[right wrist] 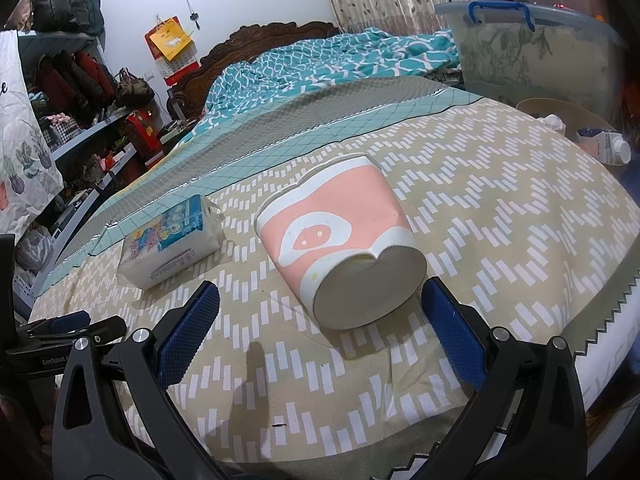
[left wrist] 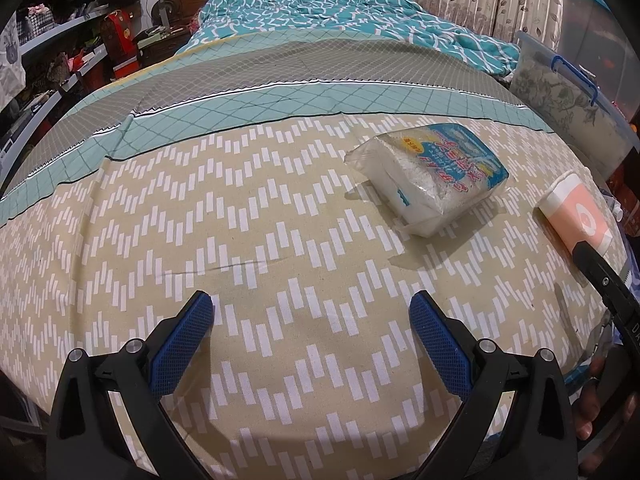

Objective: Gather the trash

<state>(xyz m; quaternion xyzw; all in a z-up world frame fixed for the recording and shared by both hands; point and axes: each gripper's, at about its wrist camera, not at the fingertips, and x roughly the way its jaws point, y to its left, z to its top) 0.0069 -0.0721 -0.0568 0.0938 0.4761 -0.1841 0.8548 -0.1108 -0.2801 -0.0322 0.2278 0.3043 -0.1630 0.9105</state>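
So basically nothing's collected yet, far as I can tell. Both bits of trash are lying out on the bed (right wrist: 500, 208), on the beige zigzag sheet.

Using the pink paper cup (right wrist: 340, 240) as the landmark: it's tipped on its side, dented, base pointing at the right tool (right wrist: 320, 300). That tool is spread wide with the cup's base sitting right between the blue pads, apparently not pinched yet. Looks to me like the grab is the step in hand.

The tissue pack (right wrist: 172, 244) lies left of the cup and a little further up the bed, near but not touching it. The left tool (left wrist: 312, 316) is also spread wide, holding nothing, hovering over bare sheet well left of the cup, with the pack ahead and to its right.

Beyond the cup, off the right edge of the bed, there's a round bin (right wrist: 560, 110) with what seems to be a carton and some crumpled stuff in it. My guess is that's where things go.

Count:
- 1 cup
- 1 tissue pack
- 2 tools, both empty
- 1 bin

So 2 items left, 0 of these 2 done.
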